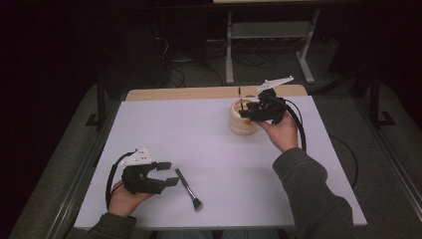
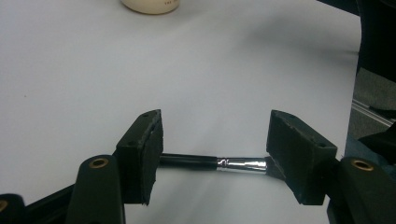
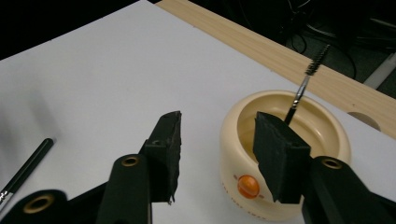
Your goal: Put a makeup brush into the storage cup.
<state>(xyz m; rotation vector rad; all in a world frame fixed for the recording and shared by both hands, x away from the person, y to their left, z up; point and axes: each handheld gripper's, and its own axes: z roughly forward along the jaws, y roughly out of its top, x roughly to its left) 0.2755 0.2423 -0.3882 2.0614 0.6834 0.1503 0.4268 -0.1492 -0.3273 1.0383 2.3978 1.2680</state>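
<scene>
One thin black spoolie brush (image 3: pixel 306 81) stands in the cream round holder (image 1: pixel 242 122) near the table's far edge, apparently released; right gripper (image 1: pixel 249 112) half-open, empty. Black-handled makeup brush (image 1: pixel 188 188) remains at the near edge, between the wide, untouching left gripper (image 1: pixel 168 174) jaws.

Open hand-held gripper (image 3: pixel 217 154) over cream cup (image 3: pixel 327 122), thin spiral brush (image 3: pixel 306 81) standing inside.

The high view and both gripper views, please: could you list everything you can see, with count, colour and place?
Table: one, white top with a wooden far edge, centre.
Cup: one, cream with an orange dot, far right of the table.
Thin brush: one, black with a silver ferrule, standing in the cup.
Makeup brush: one, black with a silver ferrule, lying near the front.
Left gripper: one, black, open, jaws either side of the makeup brush.
Right gripper: one, black, open, beside the cup.
</scene>
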